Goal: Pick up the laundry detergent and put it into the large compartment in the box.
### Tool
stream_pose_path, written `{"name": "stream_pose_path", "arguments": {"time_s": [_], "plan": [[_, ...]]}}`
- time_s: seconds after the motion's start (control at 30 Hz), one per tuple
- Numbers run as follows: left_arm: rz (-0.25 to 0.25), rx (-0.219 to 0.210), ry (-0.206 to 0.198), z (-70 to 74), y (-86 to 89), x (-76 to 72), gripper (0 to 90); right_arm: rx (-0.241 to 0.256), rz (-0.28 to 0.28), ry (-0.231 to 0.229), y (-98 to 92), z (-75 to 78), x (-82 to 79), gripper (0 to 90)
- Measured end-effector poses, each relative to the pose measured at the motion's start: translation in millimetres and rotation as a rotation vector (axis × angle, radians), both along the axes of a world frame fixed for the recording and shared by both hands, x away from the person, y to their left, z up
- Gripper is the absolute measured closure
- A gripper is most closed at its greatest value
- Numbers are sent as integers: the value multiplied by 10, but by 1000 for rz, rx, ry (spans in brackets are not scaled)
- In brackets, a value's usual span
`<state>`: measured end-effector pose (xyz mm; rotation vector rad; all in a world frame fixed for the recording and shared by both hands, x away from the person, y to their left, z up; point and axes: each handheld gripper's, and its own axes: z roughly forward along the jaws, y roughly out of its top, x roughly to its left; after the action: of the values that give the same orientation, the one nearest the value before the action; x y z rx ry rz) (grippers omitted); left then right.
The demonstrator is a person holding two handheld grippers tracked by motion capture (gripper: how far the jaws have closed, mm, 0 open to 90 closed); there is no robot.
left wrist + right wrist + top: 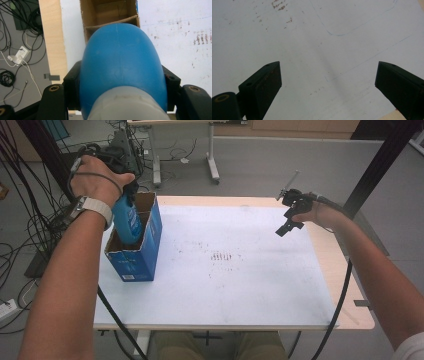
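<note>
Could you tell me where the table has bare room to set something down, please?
The white sheet is bare from the cardboard box rightward to the wooden edge strip, stains aside, including under the right gripper, which hangs open above it. The far left corner is crowded: the left gripper holds the blue bottle in the box.

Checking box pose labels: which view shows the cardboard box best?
High view: the whole cardboard box stands at the table's left, and the blue bottle goes into it. The left gripper view catches its open top behind the bottle. The right gripper view looks at the white mat.
</note>
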<state>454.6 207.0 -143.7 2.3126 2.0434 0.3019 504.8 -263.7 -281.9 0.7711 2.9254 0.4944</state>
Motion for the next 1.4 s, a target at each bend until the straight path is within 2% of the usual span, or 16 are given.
{"name": "stream_pose_path", "arguments": {"time_s": [0.8,1.4], "plan": [[-13,23,16,-288,28,39,376,-3,-5,3,-16,-29,6,69],[-19,4,6,-519,108,4,376,-11,-3,9,5,-44,-7,69]]}}
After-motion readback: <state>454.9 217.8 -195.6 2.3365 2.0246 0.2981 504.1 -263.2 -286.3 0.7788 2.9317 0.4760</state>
